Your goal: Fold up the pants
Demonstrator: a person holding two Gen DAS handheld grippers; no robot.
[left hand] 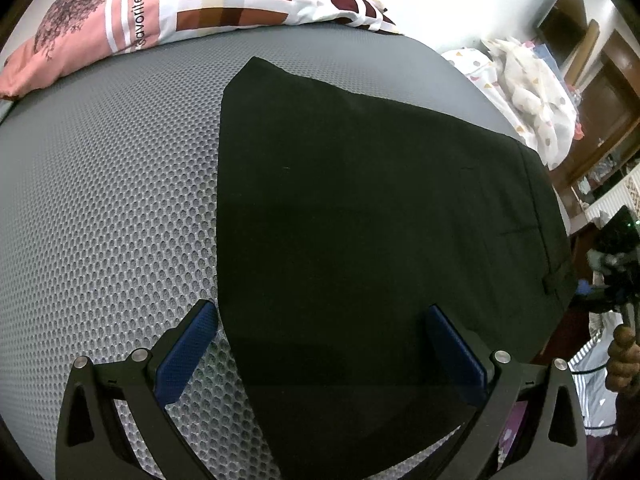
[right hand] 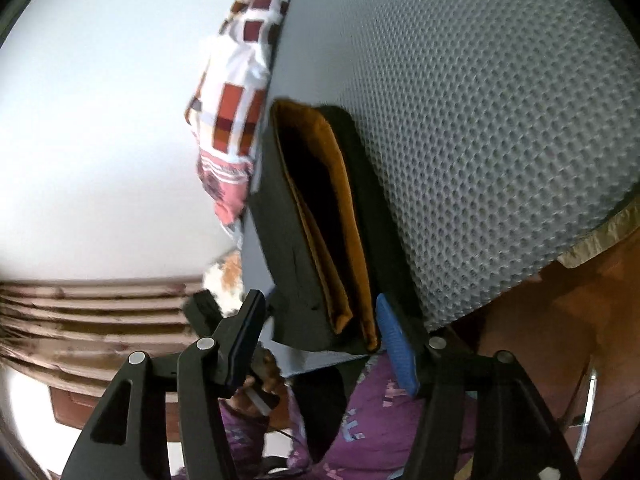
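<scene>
— Nearest the lens, left view?
— Left gripper (left hand: 322,336), jaws spread wide, 2 blue pads (left hand: 182,354) straddling the near end of the black pants (left hand: 360,208); nothing clamped. Left pad over grey mesh just beside the pants' left edge, right pad over the cloth itself.

— Location of the pants?
— Flat on the grey mesh mattress (left hand: 112,184), folded into a broad dark panel, far end narrowing toward the pillow, waistband side near the right edge of the bed.

— Beyond that?
— Patterned pillow (left hand: 160,12), pink, white and brown blocks, at the far edge of the mattress. Heap of white spotted bedding (left hand: 528,92) off to the right, wooden furniture (left hand: 600,92) behind. Person's hand (left hand: 624,364) on a grip at the far right.

— Right view, nearest item?
— Right gripper (right hand: 320,332), jaws also parted wide, 1 blue pad (right hand: 400,348) facing the camera, the other seen edge-on. Pants' waist opening between them, orange-tan lining (right hand: 352,216) showing inside black fabric. Contact with the pads: cannot tell.

— Surroundings there?
— Same mesh mattress to the right, pillow to the upper left, purple patterned garment (right hand: 368,432) below the fingers.
</scene>
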